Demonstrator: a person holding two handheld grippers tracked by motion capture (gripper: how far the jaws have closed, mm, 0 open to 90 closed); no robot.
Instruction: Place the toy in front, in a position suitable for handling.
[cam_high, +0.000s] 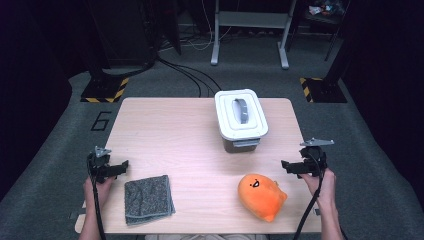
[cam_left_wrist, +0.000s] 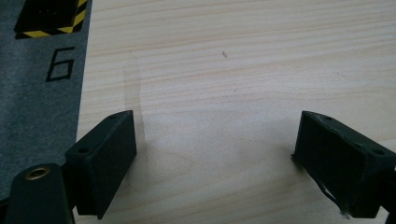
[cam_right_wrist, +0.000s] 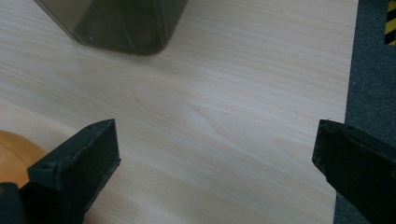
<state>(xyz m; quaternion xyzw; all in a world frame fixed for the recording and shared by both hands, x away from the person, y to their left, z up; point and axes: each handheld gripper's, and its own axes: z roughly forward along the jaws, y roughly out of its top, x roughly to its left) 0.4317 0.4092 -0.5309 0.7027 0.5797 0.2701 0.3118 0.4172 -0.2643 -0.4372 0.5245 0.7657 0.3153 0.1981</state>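
Observation:
A grey storage box with a white lid (cam_high: 241, 118) and a grey handle stands at the back middle of the wooden table (cam_high: 175, 130); its dark base (cam_right_wrist: 126, 25) reaches into the right gripper view's top. An orange plush toy (cam_high: 261, 196) lies front right, its edge (cam_right_wrist: 14, 156) beside my right gripper's left jaw. A folded grey cloth (cam_high: 148, 198) lies front left. My left gripper (cam_high: 117, 167) is held left of the cloth, open, with bare wood between its jaws (cam_left_wrist: 215, 149). To the right of the plush my right gripper (cam_high: 289, 167) is open and empty (cam_right_wrist: 215, 154).
The table's right edge (cam_right_wrist: 348, 93) runs close by my right gripper, with grey carpet beyond. On the floor left of the table is a painted number 6 (cam_left_wrist: 60, 63). Stand feet with yellow-black stripes (cam_high: 105, 90) and cables lie behind the table.

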